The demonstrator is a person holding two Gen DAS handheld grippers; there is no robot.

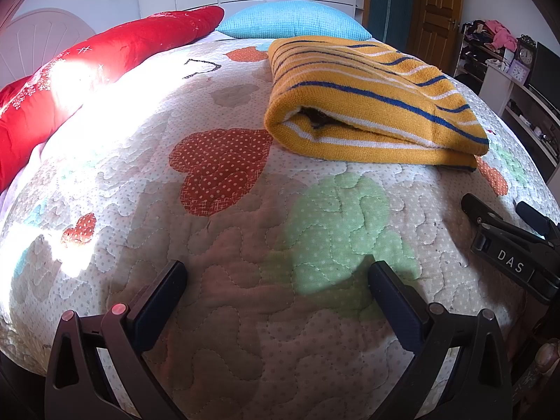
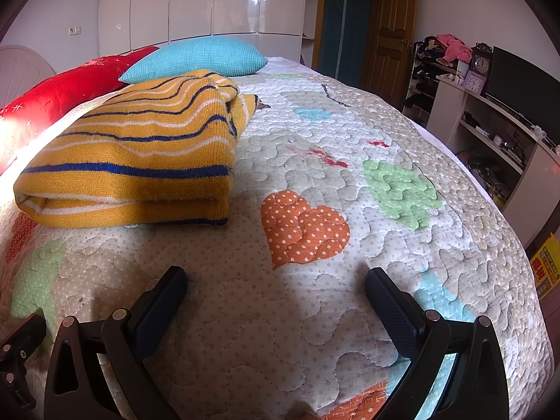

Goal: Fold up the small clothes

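Mustard-yellow knitted garment with blue and white stripes, lying folded into a thick flat bundle on the quilted bedspread with polka-dot heart patches. Rounded fold edge facing the left wrist camera, layers stacked and slightly gaping at that end, dark lining showing in the gap. In the right wrist view, same bundle to the left and ahead, with a small flap of knit sticking out at its far right corner. Probably fully folded and set down; task likely near its end for this piece.

Left gripper: fingers spread wide, nothing between them, low over the quilt, well short of the garment. Right gripper: likewise spread wide and empty, hovering over bare quilt just beside an orange dotted heart patch. Right tool also visible at the right edge of the left view, black plastic. Both kept back from the bundle, probably a release stance so as not to disturb the fold.

Knit: fuzzy, thick, soft, holding shape by its own bulk. Quilt: thin, puckered by meandering stitch lines, matte cotton. Red padded bolster with white pattern and turquoise waffle-textured pillow at the far end of the bed, clear of the work.
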